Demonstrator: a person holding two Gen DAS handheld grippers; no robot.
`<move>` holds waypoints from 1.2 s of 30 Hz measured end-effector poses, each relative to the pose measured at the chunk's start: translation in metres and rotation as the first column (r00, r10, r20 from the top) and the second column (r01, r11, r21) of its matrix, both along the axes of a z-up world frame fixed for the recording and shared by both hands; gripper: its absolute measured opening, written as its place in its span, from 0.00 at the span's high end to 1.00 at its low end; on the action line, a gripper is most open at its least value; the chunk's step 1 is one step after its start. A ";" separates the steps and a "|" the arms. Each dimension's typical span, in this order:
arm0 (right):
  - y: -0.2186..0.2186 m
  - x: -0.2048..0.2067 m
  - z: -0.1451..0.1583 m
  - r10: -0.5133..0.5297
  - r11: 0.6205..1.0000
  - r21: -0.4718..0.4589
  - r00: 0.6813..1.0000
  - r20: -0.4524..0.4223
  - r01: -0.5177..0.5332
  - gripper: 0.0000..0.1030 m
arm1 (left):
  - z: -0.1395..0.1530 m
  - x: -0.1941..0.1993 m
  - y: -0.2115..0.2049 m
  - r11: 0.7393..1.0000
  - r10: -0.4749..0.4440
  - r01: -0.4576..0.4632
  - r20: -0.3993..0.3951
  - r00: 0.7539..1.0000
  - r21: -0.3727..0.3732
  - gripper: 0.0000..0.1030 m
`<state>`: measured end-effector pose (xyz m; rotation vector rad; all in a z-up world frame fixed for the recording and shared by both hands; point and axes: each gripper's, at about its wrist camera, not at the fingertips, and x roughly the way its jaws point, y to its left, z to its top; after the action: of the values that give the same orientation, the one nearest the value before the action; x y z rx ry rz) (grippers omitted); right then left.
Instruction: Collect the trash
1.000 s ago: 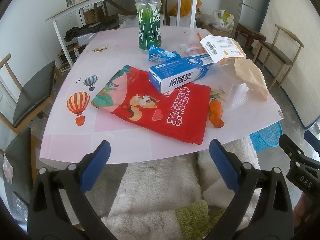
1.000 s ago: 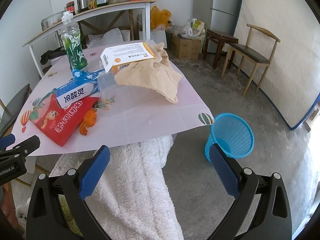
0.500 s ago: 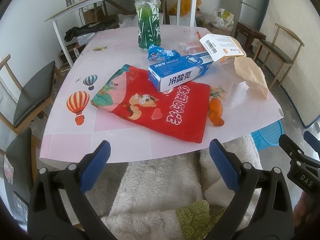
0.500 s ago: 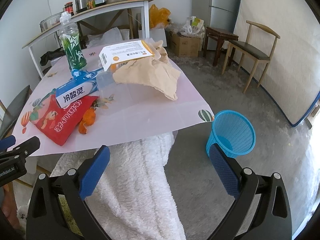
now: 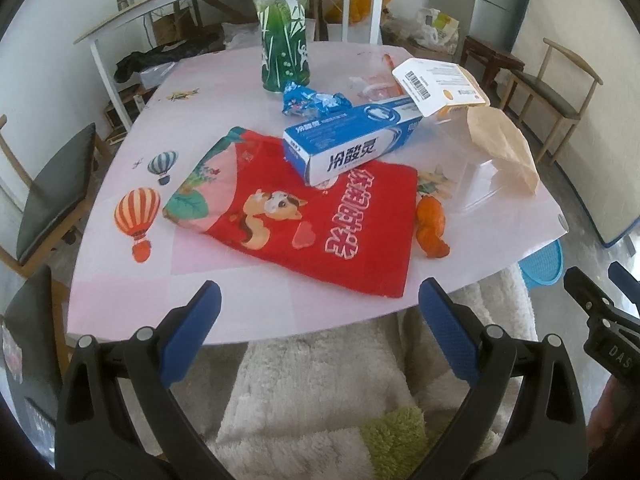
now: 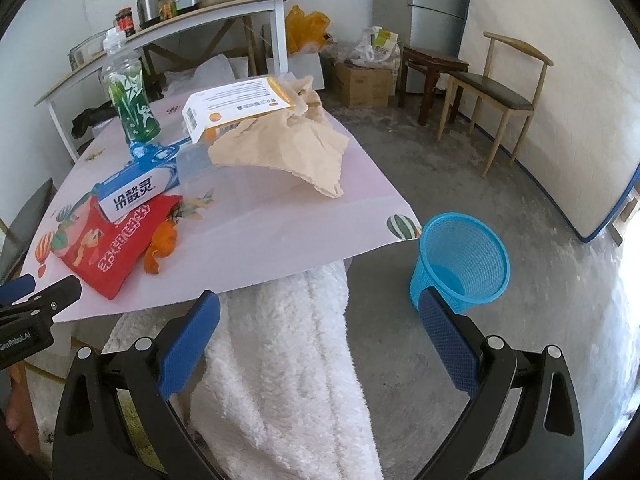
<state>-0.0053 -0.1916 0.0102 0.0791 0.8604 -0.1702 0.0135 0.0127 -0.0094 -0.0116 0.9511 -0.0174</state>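
Observation:
Trash lies on the pink table (image 5: 248, 300): a red snack bag (image 5: 320, 224), a blue toothpaste box (image 5: 348, 148), orange peel (image 5: 431, 228), a blue wrapper (image 5: 312, 102), a white and orange box (image 5: 438, 86), brown paper (image 5: 502, 144) and a green bottle (image 5: 284, 52). A blue mesh bin (image 6: 464, 258) stands on the floor right of the table. My left gripper (image 5: 320, 328) is open and empty at the table's near edge. My right gripper (image 6: 320, 336) is open and empty, lower, between table corner and bin.
A white fluffy cloth (image 6: 288, 352) hangs below the table's near edge. Chairs stand at the left (image 5: 52, 184) and at the far right (image 6: 500, 92). A shelf table (image 6: 168, 28) with jars and a pot is behind.
Both grippers have moved slightly forward toward the table; both stay open and empty. Nothing on the table has moved.

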 end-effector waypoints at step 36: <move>-0.031 0.167 0.004 0.212 0.949 0.213 0.970 0.122 -0.234 0.14 | -0.010 0.066 -0.042 0.922 -0.327 0.352 0.159 0.931 -0.164 0.08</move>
<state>0.1612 -0.2228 0.0142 0.2000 0.7822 0.1445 0.0797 -0.0293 -0.0197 -0.0209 0.8091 -0.4276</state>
